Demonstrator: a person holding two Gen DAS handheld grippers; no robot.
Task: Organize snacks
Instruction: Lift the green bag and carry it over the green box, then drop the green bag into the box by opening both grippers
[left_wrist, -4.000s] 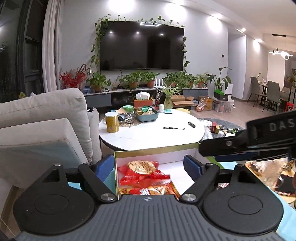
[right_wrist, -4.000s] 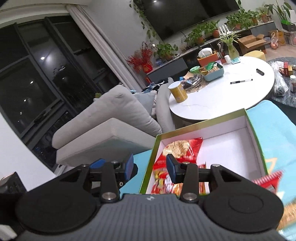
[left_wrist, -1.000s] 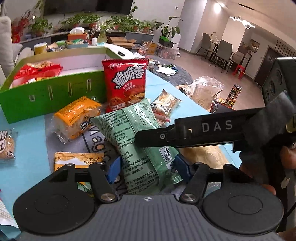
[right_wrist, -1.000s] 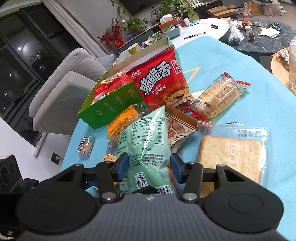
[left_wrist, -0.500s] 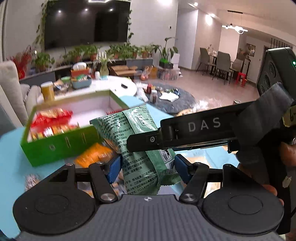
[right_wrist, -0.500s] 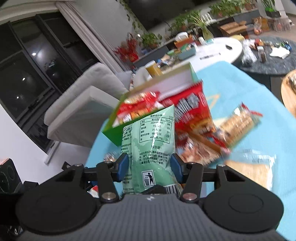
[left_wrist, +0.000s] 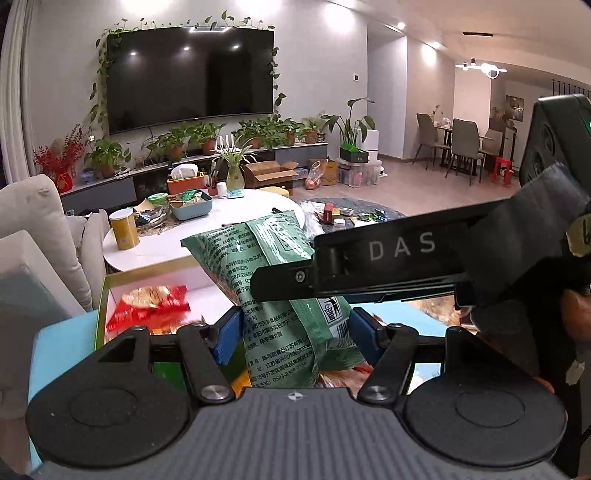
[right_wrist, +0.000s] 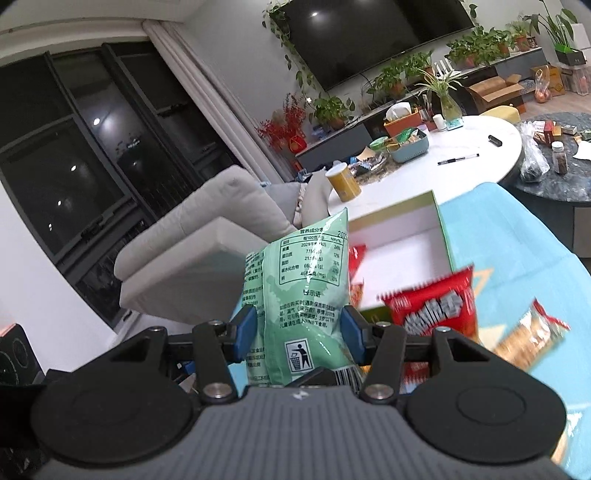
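Note:
A pale green snack bag is held in the air between both grippers, above the near edge of the green box. My left gripper is shut on the green snack bag's lower part. My right gripper is shut on the same bag, and its body crosses the left wrist view from the right. The box has a white inside and holds red snack packs at its left end. A red chip bag and a biscuit pack lie on the blue cloth.
Behind the box stands a white round table with a yellow can and a teal tray. A grey sofa is on the left. A dark round table with bottles is at the right.
Both grippers have lifted the green bag off the pile and carried it up and toward the green box. The views now look over the box instead of down at the snacks.

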